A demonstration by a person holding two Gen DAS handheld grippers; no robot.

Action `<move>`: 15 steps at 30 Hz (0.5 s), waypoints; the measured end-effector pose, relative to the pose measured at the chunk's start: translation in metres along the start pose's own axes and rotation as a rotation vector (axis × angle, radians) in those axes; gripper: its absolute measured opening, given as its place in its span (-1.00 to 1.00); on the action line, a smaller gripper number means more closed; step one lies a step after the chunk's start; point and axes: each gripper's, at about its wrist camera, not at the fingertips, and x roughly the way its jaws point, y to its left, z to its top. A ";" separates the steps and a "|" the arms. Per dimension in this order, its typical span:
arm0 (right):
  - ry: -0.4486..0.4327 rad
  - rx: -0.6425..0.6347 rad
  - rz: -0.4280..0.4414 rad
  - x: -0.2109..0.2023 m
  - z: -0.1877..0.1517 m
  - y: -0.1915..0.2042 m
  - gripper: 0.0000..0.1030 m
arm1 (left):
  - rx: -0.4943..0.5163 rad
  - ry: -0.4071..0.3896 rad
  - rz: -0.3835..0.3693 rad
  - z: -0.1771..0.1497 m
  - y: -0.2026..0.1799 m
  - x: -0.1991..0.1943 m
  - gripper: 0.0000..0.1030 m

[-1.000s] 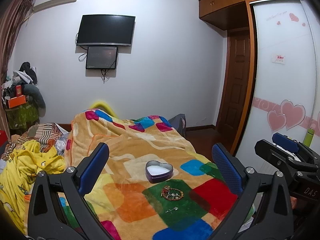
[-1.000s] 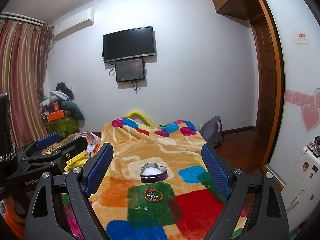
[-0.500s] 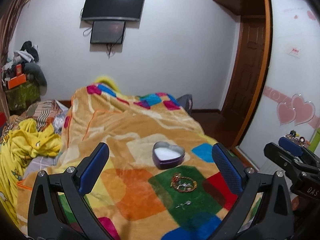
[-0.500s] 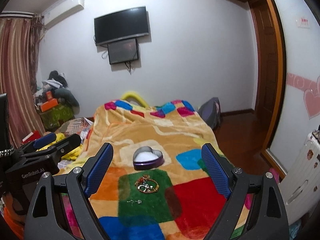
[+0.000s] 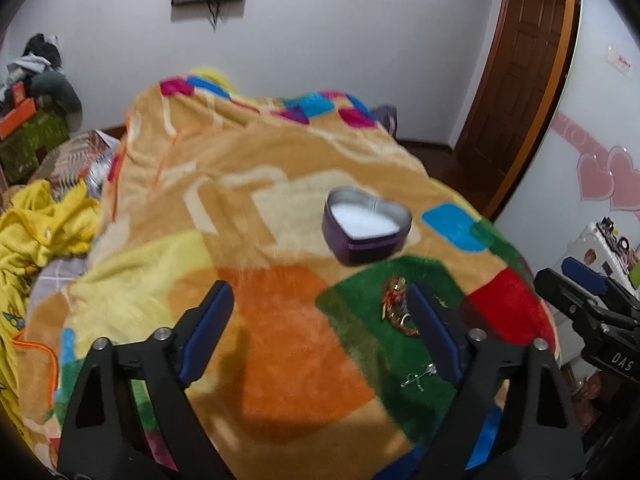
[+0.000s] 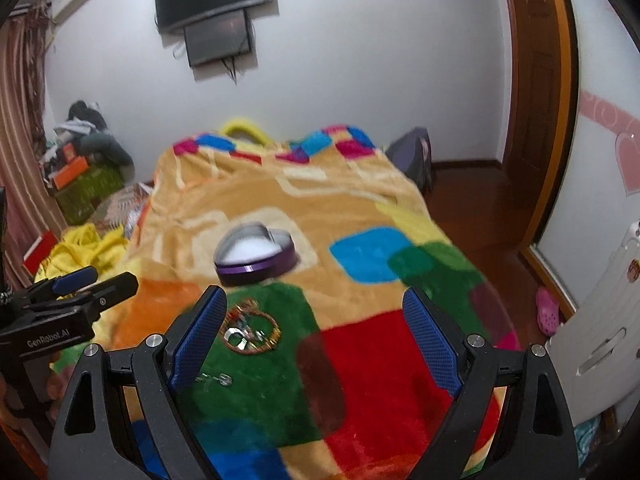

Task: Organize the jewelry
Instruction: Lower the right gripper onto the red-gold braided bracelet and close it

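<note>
The left claw (image 5: 316,332) was seen closing on nothing above the blanket (image 5: 280,320); the right claw (image 6: 314,340) stood wide and empty. Nothing had yet been stowed: one heart-shaped tin (image 5: 366,226) lay bare mid-bed, with one tangled bracelet pile (image 5: 396,310) and one small silver piece (image 5: 418,376) toward the bed's near edge.

The left gripper (image 5: 318,334) is tilted downward, and its jaws are closing, though a wide gap is kept and nothing is pressed between the blue pads (image 5: 208,332). The right gripper (image 6: 316,340) is likewise angled downward, its jaws held wide apart with nothing gripped. Each gripper is seen at the edge of the other's view (the two are held side by side). No hand is shown.
</note>
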 end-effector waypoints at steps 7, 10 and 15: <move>0.108 0.016 0.035 0.032 -0.010 -0.010 0.50 | 0.048 0.077 -0.046 -0.003 -0.009 0.029 0.21; 0.144 0.021 0.065 0.044 -0.012 -0.012 0.30 | 0.079 0.100 -0.053 -0.003 -0.016 0.038 0.06; 0.185 -0.010 0.101 0.058 -0.014 -0.006 -0.01 | 0.076 0.136 -0.088 -0.005 -0.017 0.045 0.02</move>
